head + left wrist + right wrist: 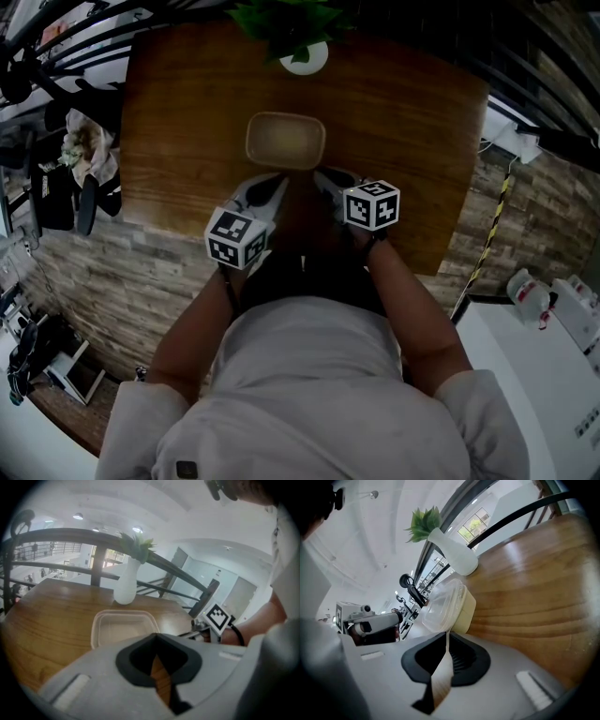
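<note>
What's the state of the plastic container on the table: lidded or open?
Lidded. In the right gripper view a clear lid covers the cream container; contents cannot be told.

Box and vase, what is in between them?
Nothing but bare table. In the head view, a strip of plain wood lies between the box and the vase.

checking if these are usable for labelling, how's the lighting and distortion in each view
Head view: dim, dark at the corners, soft sheen on the wooden table. Left gripper view: strong fisheye bending, black rim, washed-out bright room behind the white vase. Right gripper view: tilted fisheye, glare streak on the table, lidded container fairly sharp.
</note>
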`<state>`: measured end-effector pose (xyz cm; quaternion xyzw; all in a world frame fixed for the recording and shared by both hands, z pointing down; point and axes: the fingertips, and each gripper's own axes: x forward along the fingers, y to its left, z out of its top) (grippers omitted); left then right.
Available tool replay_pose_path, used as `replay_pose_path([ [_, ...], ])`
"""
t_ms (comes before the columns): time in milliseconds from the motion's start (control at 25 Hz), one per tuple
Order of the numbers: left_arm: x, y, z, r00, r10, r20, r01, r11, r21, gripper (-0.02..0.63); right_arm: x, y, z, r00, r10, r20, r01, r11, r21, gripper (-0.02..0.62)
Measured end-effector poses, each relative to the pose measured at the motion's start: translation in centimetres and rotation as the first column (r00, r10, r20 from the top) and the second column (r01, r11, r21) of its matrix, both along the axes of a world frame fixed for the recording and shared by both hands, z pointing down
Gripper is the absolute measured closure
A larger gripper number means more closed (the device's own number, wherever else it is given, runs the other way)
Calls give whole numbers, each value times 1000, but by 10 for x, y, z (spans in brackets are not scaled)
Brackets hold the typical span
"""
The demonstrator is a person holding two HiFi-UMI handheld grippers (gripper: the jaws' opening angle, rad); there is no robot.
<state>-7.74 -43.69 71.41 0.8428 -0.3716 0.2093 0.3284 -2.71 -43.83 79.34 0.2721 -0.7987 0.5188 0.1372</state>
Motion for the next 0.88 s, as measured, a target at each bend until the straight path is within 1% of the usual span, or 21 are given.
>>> replay_pose_path([
  [240, -1, 4, -5, 1000, -1, -8, 1, 1000, 2, 603, 0, -1, -6, 1000, 1, -3, -1, 1000, 15, 583],
  [440, -4, 10, -17, 1000, -3, -11, 3, 1000, 16, 603, 0, 2, -22, 1000, -1, 0, 1, 999, 40, 588],
  [680, -15, 23, -42, 1000, -10, -16, 10, 999, 40, 603, -11, 12, -59, 1000, -18, 11, 17, 996, 91, 589],
  [880, -24, 37, -75, 1000, -11, -27, 13, 996, 83, 603, -28, 26, -101, 999, -42, 13, 40, 987, 156, 589],
])
